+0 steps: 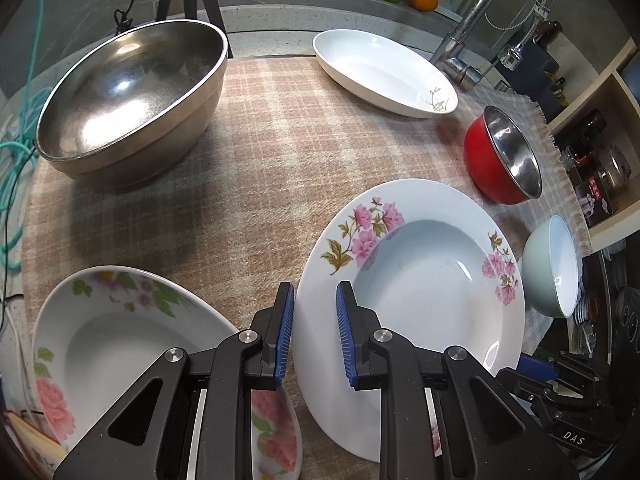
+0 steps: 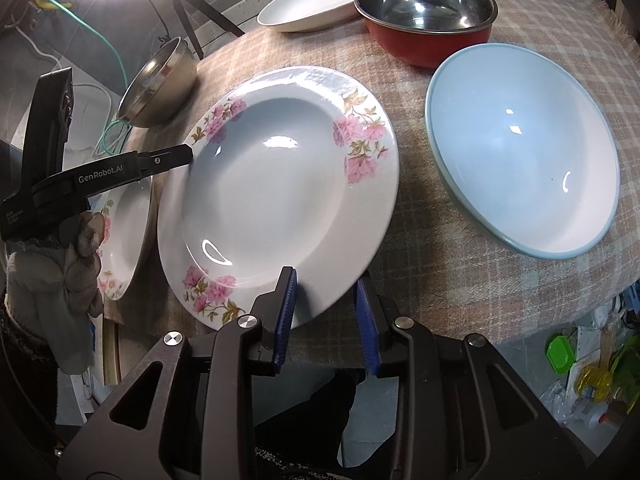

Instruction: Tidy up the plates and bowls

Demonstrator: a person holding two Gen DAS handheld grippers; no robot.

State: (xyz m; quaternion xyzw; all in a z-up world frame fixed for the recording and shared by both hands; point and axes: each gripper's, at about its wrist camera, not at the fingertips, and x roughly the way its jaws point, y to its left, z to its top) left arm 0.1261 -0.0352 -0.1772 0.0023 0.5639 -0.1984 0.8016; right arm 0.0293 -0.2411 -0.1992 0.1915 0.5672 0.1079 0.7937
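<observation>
Right wrist view: the right gripper (image 2: 326,316) has its jaws spread astride the near rim of the pink-flowered soup plate (image 2: 276,188) without pinching it. At 9 o'clock the left gripper (image 2: 168,158), marked "GenRobot.AI", reaches the plate's far rim. Left wrist view: the left gripper's (image 1: 316,336) jaws straddle that rim, parted. A jar label (image 1: 596,196) at 3 o'clock is unreadable; "DAS" (image 1: 574,438) shows at 4 o'clock.
</observation>
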